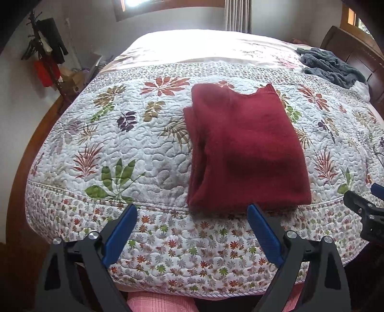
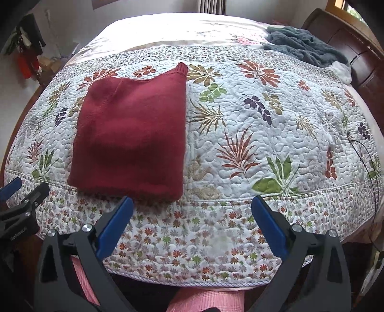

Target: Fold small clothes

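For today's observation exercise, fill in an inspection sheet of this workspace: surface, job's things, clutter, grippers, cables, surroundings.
Surface: floral quilt covering the bed, lying flat.
Job's things: dark red sweater, folded into a rectangle near the front edge.
Clutter: grey fleece blanket, crumpled at the far right by the headboard.
Grippers: left hand-held gripper open, empty; right hand-held gripper open, empty; neither touches the sweater.
Cables: thin dark cord along the quilt's right edge.
Surroundings: coat rack with clothes, curtain.
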{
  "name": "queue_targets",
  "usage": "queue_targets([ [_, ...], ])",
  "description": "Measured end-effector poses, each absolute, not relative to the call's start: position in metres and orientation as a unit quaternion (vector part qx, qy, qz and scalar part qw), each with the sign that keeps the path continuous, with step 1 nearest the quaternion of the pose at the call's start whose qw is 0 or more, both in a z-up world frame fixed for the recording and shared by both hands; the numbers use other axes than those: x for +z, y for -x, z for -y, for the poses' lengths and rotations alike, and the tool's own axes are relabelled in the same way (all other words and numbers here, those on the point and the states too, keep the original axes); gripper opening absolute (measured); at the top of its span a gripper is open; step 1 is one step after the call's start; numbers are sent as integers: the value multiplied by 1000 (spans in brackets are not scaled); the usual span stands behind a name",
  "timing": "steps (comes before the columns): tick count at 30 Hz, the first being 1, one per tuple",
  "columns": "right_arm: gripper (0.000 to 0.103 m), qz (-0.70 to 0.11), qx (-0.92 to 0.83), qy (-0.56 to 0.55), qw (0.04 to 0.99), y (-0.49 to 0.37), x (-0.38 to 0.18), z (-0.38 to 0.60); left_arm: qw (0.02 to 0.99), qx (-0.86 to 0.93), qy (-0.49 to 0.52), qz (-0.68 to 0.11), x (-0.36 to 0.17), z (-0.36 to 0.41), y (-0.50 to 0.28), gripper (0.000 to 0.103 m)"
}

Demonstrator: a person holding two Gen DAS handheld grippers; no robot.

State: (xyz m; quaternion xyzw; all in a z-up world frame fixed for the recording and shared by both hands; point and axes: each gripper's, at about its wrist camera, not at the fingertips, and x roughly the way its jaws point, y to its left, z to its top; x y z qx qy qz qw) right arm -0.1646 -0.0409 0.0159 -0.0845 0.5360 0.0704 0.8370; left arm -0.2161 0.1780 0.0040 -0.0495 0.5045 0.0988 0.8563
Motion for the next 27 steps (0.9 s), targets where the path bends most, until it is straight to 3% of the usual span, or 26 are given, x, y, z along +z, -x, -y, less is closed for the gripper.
queue_targets([
  [27, 98, -546, 59, 84, 832, 163, 3, 43, 850, 94, 47, -516, -8, -178, 216, 93],
])
